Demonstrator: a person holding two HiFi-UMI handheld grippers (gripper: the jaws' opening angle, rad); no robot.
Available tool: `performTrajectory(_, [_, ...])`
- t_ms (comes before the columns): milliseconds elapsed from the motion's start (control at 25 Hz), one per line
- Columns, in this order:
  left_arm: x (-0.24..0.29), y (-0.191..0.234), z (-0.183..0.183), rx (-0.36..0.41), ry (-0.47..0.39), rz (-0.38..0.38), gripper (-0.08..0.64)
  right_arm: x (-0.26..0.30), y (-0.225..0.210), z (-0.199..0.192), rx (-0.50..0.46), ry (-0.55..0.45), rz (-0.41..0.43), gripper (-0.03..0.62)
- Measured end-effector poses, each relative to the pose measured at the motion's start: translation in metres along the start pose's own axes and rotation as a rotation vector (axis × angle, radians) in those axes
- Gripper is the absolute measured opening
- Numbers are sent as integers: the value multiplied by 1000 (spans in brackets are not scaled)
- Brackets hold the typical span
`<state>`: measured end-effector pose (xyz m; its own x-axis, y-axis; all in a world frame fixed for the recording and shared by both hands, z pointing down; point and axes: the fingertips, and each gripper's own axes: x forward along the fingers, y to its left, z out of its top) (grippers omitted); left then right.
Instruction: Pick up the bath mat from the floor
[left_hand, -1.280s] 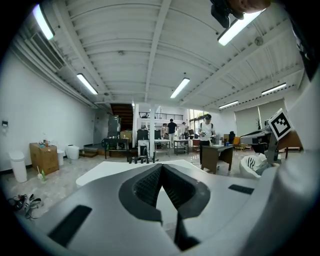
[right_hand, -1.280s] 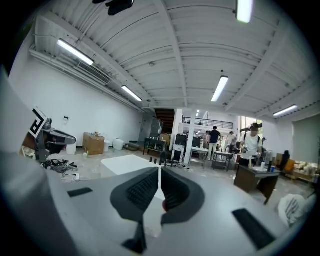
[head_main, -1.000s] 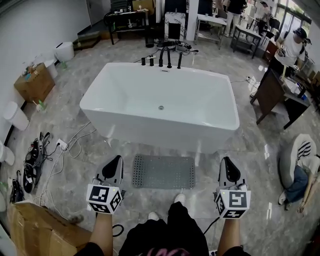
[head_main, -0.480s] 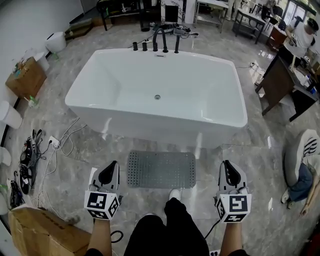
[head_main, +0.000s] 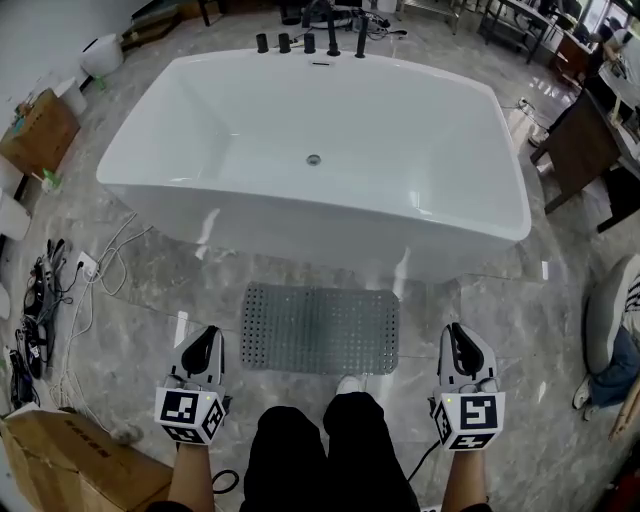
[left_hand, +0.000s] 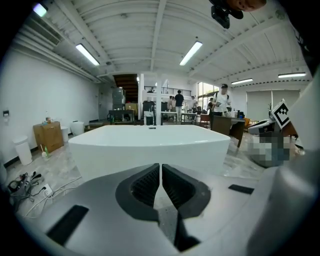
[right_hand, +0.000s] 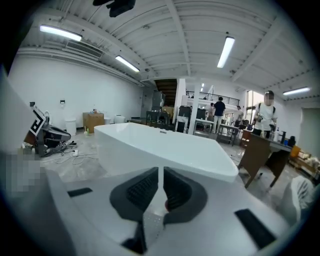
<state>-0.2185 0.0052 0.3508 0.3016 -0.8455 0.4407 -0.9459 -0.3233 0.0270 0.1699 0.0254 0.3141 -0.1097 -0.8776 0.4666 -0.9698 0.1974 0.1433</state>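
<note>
A grey perforated bath mat lies flat on the marble floor, just in front of the white bathtub. My left gripper hovers to the mat's left, shut and holding nothing. My right gripper hovers to the mat's right, also shut and empty. Both are held well above the floor, apart from the mat. In the left gripper view the jaws meet with the tub ahead; in the right gripper view the jaws also meet, facing the tub. The mat is hidden in both gripper views.
Black taps stand at the tub's far rim. Cables and a power strip lie on the floor at left, with a cardboard box at bottom left. A brown desk stands at right. My feet are just behind the mat.
The head view has moved forward and tilted down: the tub and mat sit larger and closer. Both grippers stay shut, and the left one has dropped slightly lower in view.
</note>
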Motion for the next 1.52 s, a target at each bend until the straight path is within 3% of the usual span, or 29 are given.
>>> performTrajectory(280, [63, 4, -101, 31, 34, -4, 5, 59, 7, -102, 11, 39, -8, 23])
performTrajectory(520, [126, 5, -181, 180, 28, -8, 5, 117, 9, -188, 13, 49, -14, 23])
performTrajectory(680, [168, 13, -254, 223, 87, 17, 6, 166, 16, -264, 14, 95, 17, 26])
performTrajectory(720, [178, 17, -271, 219, 99, 28, 6, 178, 17, -283, 23, 109, 28, 51])
performTrajectory(760, [186, 21, -287, 212, 105, 36, 6, 190, 18, -301, 32, 123, 35, 127])
performTrajectory(920, [208, 36, -350, 208, 159, 41, 6, 225, 24, -367, 44, 170, 37, 143])
performTrajectory(1040, [226, 50, -402, 174, 226, 53, 9, 250, 28, -425, 70, 248, 66, 201])
performTrajectory(1160, [247, 64, -458, 122, 316, 42, 176, 272, 25, -484, 116, 336, 57, 213])
performTrajectory(1360, [264, 92, -544, 48, 517, 80, 257, 295, 21, -572, 211, 533, 54, 264])
performTrajectory(1520, [260, 123, -584, -55, 616, 127, 278, 295, 18, -614, 271, 633, 21, 278])
